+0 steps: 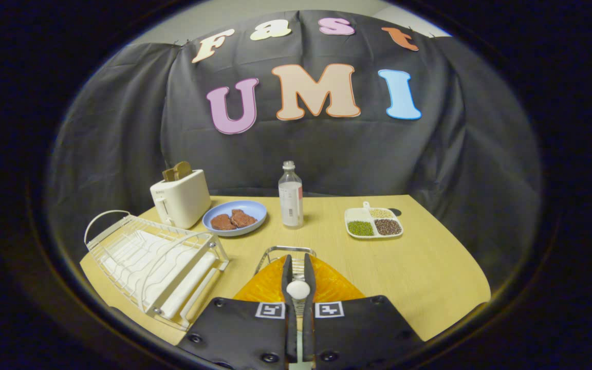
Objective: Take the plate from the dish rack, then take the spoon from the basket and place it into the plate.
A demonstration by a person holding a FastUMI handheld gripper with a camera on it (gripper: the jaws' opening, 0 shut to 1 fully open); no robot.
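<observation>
My gripper (pixel 298 260) is shut on a white spoon (pixel 297 289), whose round bowl shows between the two fingers, a little back from their tips. The spoon hangs over an orange, ribbed, translucent plate (pixel 334 288) that lies on the wooden table directly under the fingers. Just beyond the fingertips stands a small wire basket (pixel 285 251), only its rim showing past the plate. Left of the fingers stands the white wire dish rack (pixel 152 262), with no dish in its slots.
At the back left a cream toaster (pixel 180 198) holds toast. Beside it sit a blue plate (pixel 234 218) with two brown pieces and a clear bottle (pixel 291 198). A white divided dish (pixel 373 222) of beans sits at the back right. The table (pixel 429 267) is bare wood on the right.
</observation>
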